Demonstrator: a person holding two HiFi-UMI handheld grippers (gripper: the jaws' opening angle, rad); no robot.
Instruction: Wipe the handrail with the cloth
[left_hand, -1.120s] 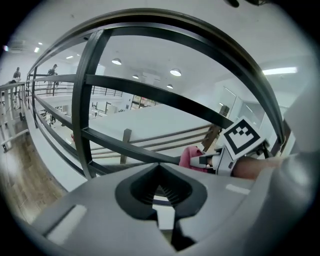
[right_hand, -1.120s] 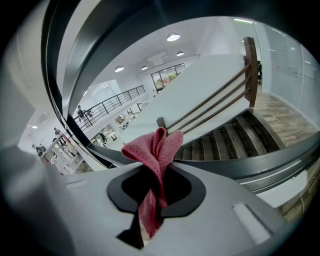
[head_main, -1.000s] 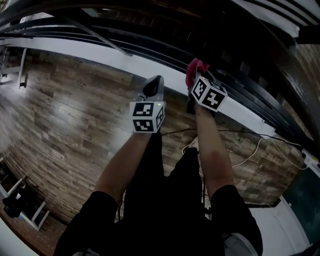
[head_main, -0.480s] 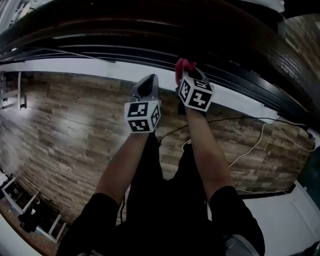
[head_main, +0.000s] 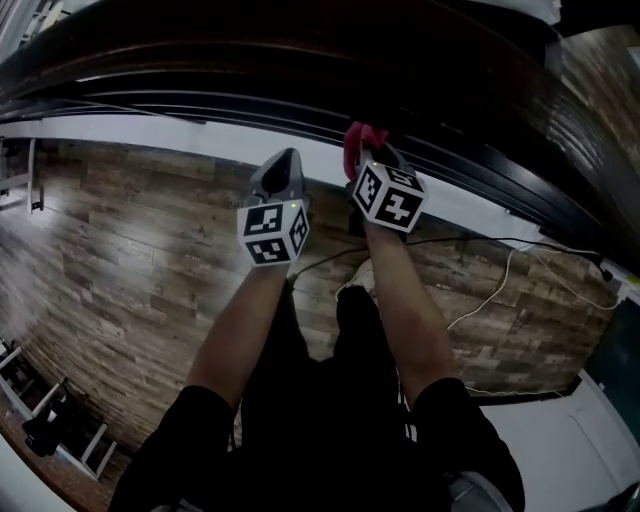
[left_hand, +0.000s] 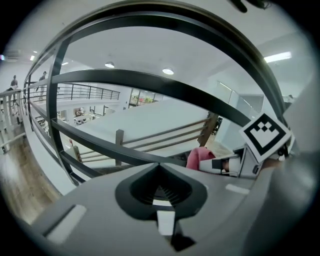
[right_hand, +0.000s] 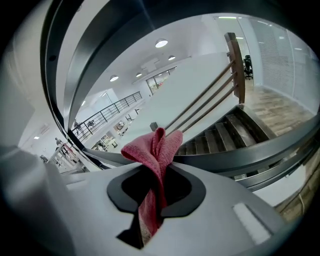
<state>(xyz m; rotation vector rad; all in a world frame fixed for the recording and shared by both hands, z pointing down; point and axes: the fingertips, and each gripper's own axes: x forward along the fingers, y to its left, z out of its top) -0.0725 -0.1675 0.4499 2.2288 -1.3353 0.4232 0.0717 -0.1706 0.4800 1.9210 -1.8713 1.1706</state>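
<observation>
Floor (head_main: 120, 260): we see wood planks filling the left and centre.
On it: a white cable (head_main: 480, 303), right of centre.

No words, numbers, labels or brand names could be read in any view. The only printed marks were black-and-white square marker patterns, and they carried no letters or digits. They stood on the faces of the marker cube (head_main: 272, 232) of the left gripper (head_main: 284, 165) and on the second marker cube (head_main: 388, 195) of the right gripper (head_main: 362, 148). One face of that second cube also showed in the left gripper view.
</observation>
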